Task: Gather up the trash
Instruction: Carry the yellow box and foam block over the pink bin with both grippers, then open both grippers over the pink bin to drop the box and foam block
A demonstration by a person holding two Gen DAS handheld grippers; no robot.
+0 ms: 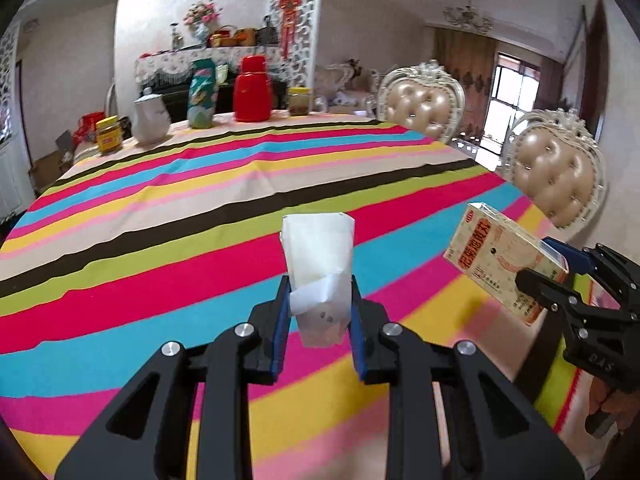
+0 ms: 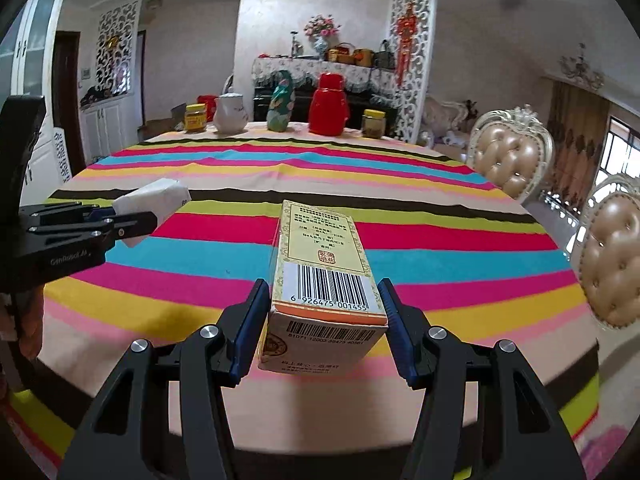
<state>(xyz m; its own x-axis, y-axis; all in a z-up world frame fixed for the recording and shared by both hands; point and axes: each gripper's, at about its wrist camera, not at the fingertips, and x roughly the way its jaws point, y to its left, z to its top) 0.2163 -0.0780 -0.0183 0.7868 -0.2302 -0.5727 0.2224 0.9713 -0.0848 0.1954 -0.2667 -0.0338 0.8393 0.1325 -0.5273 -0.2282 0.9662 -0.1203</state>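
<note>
My left tool (image 1: 320, 300) is clamped on 1 folded white paper (image 1: 318, 268), its long axis running straight away from me toward 12 o'clock, lifted above the striped worktop (image 1: 160, 208). My right tool (image 2: 322, 312) grips 1 yellow carton (image 2: 322, 264) by its near end, long axis also toward 12 o'clock and held off the cloth; its top face carries a barcode reading 6 926475 001455, and the end face shows a second barcode, 81071 12003 39475 40561. From the left camera the carton sits at 3 o'clock, red Chinese characters on its side. At the far edge, around 12 o'clock, I count 2 yellow-lidded jars (image 2: 195, 117), 1 white jug (image 2: 229, 114), 1 green patterned flask (image 2: 282, 102) and 1 red flask (image 2: 329, 105). 2 padded chairs (image 2: 508, 152) stand at 2 o'clock. The left tool's body reads "GenRobot.AI".
</note>
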